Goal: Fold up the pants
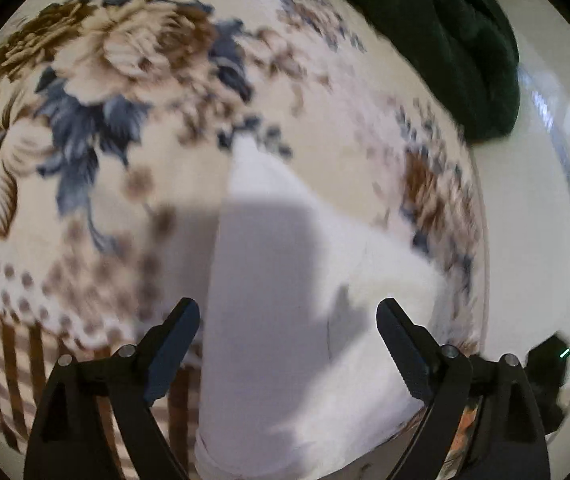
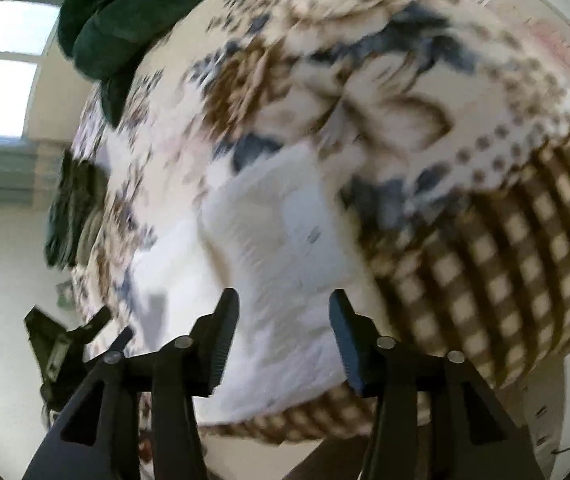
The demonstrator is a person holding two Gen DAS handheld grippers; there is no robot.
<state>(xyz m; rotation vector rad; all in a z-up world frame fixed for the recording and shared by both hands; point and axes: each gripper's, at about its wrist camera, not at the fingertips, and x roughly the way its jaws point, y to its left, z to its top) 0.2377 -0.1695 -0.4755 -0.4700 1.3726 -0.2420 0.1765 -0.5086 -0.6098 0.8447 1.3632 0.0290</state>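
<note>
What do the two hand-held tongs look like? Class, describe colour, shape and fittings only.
Both the left tongs and right tongs are matte black, built from angular linkage arms with triangular cut-outs, joined by round silver pins. Each has two flat, tapering fingers with finely ribbed inner faces. No cables, sleeves or printed markings are visible.

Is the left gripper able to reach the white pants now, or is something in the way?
Probably yes. The left gripper is open, and the white pants lie right ahead between its fingers on the floral blanket. Nothing covers them; the green cloth lies far off.
</note>
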